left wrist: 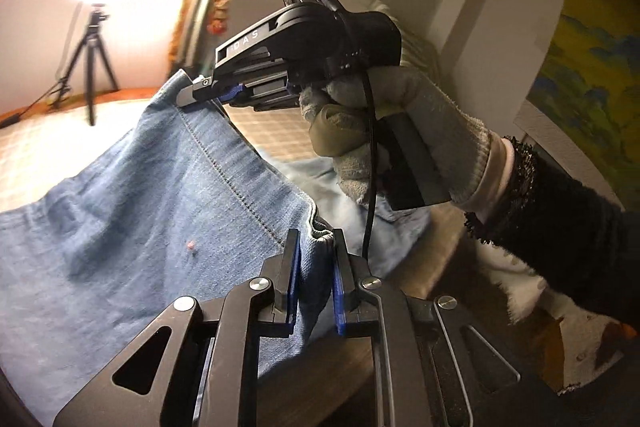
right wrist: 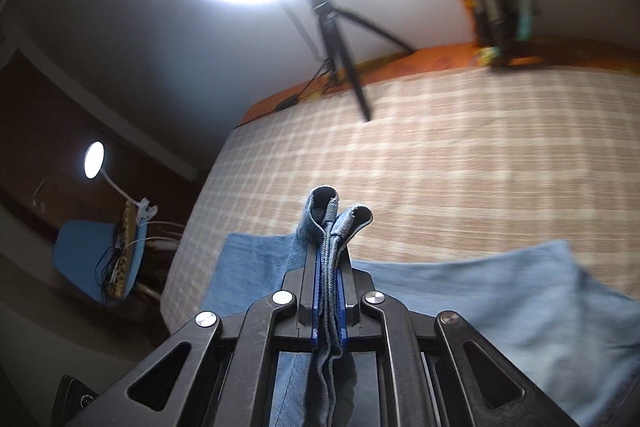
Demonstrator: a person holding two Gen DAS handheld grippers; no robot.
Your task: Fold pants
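Observation:
Light blue denim pants (left wrist: 132, 211) hang lifted above a checked bed. My left gripper (left wrist: 316, 239) is shut on a bunched edge of the denim, the cloth pinched between its blue pads. In the left wrist view my right gripper (left wrist: 196, 95), held by a gloved hand (left wrist: 396, 131), is shut on another corner of the same edge, higher and further off. The right wrist view shows that right gripper (right wrist: 329, 227) with folded denim layers (right wrist: 334, 223) sticking up between its tight jaws. The rest of the pants (right wrist: 500, 303) lies on the bed below.
The bed (right wrist: 460, 163) has a beige plaid cover. A ring light on a tripod (right wrist: 340, 59) stands at its far edge. A blue chair (right wrist: 92, 251) with cables and a small lamp sits left of the bed. A painting (left wrist: 592, 79) hangs on the right wall.

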